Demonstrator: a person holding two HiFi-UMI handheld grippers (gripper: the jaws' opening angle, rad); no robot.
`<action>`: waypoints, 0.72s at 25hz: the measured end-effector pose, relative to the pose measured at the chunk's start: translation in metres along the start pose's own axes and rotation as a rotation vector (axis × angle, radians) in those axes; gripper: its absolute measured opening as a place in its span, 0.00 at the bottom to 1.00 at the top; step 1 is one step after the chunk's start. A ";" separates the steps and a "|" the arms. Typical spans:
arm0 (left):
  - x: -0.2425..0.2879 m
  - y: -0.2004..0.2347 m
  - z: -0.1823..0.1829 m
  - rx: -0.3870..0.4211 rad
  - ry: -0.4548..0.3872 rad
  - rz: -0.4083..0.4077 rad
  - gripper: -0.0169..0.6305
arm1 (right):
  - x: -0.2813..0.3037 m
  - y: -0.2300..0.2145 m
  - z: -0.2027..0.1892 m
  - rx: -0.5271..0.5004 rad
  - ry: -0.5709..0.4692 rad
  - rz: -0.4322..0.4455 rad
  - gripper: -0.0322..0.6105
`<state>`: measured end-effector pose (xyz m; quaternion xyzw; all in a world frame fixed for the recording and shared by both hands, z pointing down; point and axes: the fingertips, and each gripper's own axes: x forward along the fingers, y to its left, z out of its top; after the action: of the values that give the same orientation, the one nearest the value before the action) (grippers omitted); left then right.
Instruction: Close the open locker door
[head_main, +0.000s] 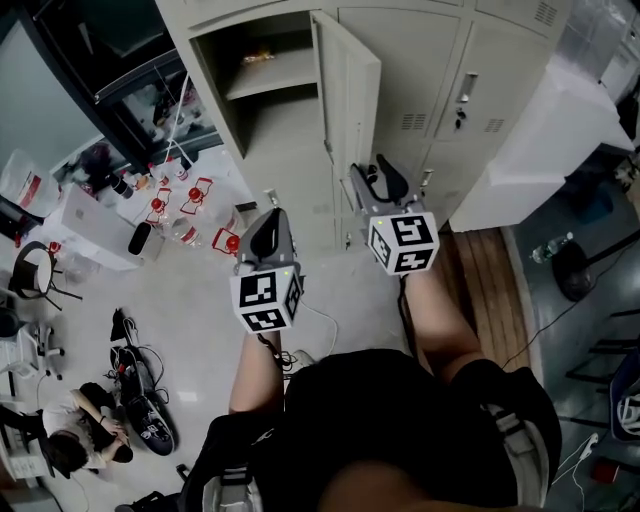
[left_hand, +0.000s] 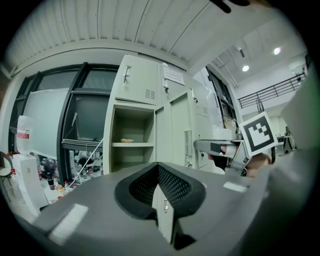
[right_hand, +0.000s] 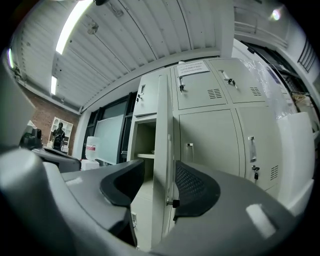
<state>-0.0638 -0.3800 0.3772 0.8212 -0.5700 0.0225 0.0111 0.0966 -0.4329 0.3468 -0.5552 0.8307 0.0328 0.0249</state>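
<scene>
**Door wide open, your right jaws lined up on its edge**

Your left gripper (left_hand: 160, 172) has its pads pressed together on nothing. Your right gripper (right_hand: 159, 170) has its fingers spread wide, and the thin edge of the locker door (right_hand: 161, 115) shows in the gap, with no pad pressing on it. The door stands swung out from its locker (head_main: 250, 110). If you push with the jaws astride that edge, a pad could catch the small latch knob (right_hand: 174, 203). A hard shove may bounce the door back open. The paper notice (right_hand: 192, 67) and the bottle label (right_hand: 91, 148) are too small to read.
</scene>
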 end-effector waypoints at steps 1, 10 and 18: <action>0.000 0.002 0.000 -0.001 0.001 0.002 0.03 | 0.002 0.000 0.000 -0.001 0.002 -0.003 0.34; -0.001 0.015 -0.004 -0.005 0.010 0.017 0.03 | 0.010 0.006 -0.001 0.032 0.014 -0.008 0.20; -0.008 0.029 -0.010 -0.020 0.009 0.039 0.03 | 0.020 0.036 0.000 0.009 0.026 0.028 0.21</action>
<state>-0.0943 -0.3824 0.3865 0.8097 -0.5860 0.0208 0.0215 0.0558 -0.4378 0.3467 -0.5440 0.8387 0.0221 0.0164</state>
